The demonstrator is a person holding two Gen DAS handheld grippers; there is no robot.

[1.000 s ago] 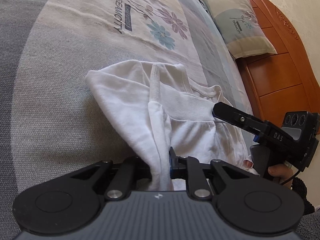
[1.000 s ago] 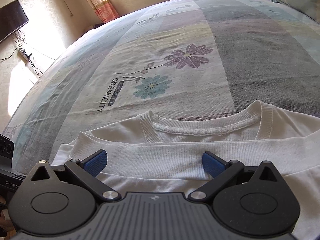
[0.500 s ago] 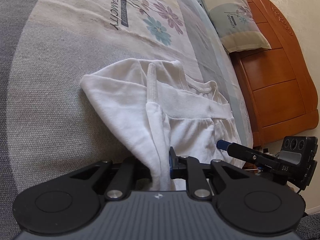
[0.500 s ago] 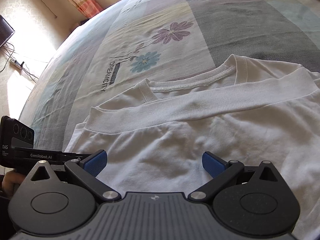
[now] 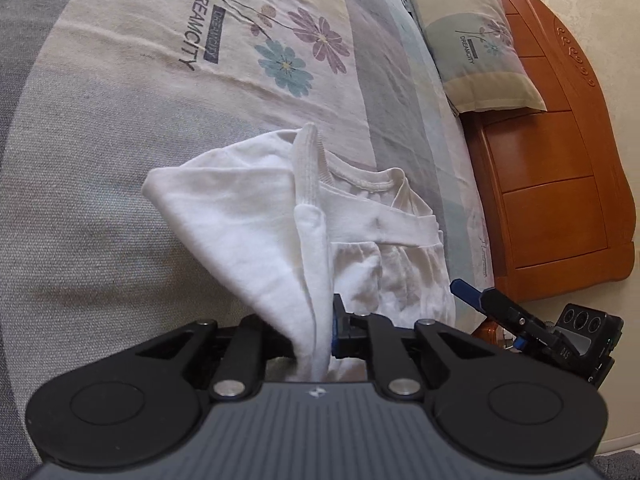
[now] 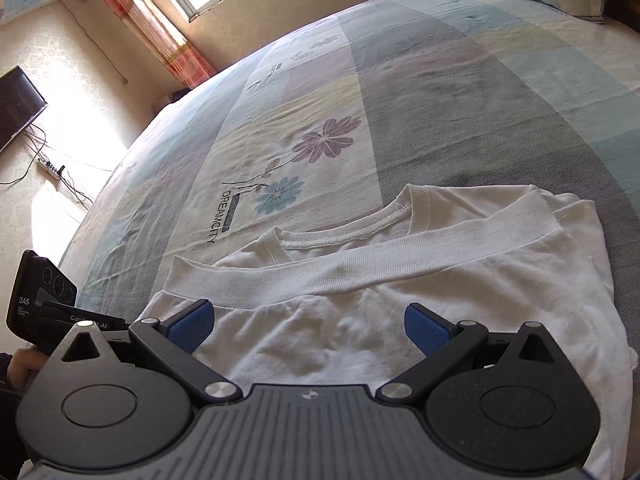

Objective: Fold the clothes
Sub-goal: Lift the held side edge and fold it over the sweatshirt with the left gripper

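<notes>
With the left gripper [image 5: 320, 334] clamped on the shirt [image 5: 256, 220] and the right gripper [image 6: 306, 326] apart, carry the edge across evenly.

Close wrist views, perhaps angled, sharing shirt [image 5: 256, 220]

A home bedroom: bed [image 6: 440, 92], pillow [image 5: 472, 40], wooden headboard [image 5: 560, 160].

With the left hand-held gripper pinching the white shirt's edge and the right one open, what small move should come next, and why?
Probably carry the left hand-held gripper across the white shirt to lay the pinched side flap over the middle. Its jaws have just been closing, with cloth raised between them, while the right hand-held gripper hovers open above the shirt body, holding nothing; the rest lies flat on the bed.
</notes>
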